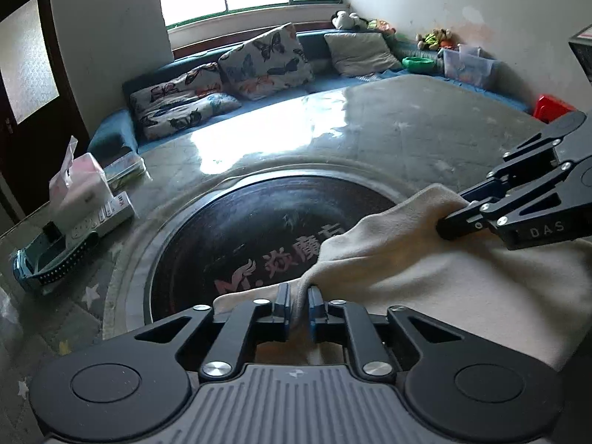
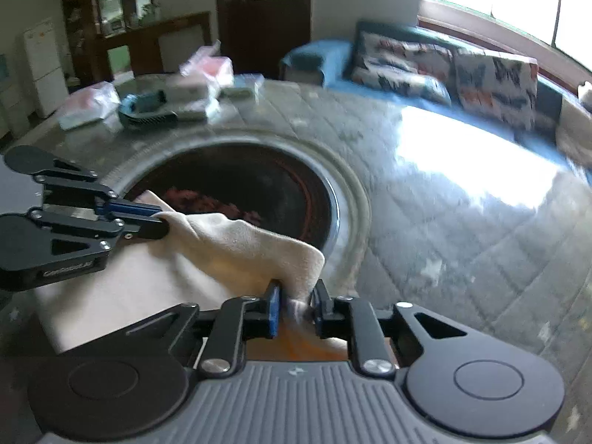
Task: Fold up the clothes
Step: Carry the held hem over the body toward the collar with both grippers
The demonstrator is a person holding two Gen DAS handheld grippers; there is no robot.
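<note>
A cream cloth garment [image 1: 425, 281] lies over the near part of the table, its far edge lifted. My left gripper [image 1: 299, 296] is shut on one corner of that edge. My right gripper [image 1: 444, 224] comes in from the right and is shut on the other corner. In the right wrist view the right gripper [image 2: 298, 298] pinches the cloth [image 2: 229, 251], and the left gripper [image 2: 162, 224] holds it at the left. The cloth sags between the two grippers, a little above the table.
A round dark inset with red lettering [image 1: 240, 236] sits in the grey quilted table [image 1: 407, 129]. A tissue pack [image 1: 79, 188], a power strip [image 1: 107, 218] and a blue fan [image 1: 48, 259] lie at the left. A blue sofa with butterfly cushions [image 1: 259, 59] stands beyond.
</note>
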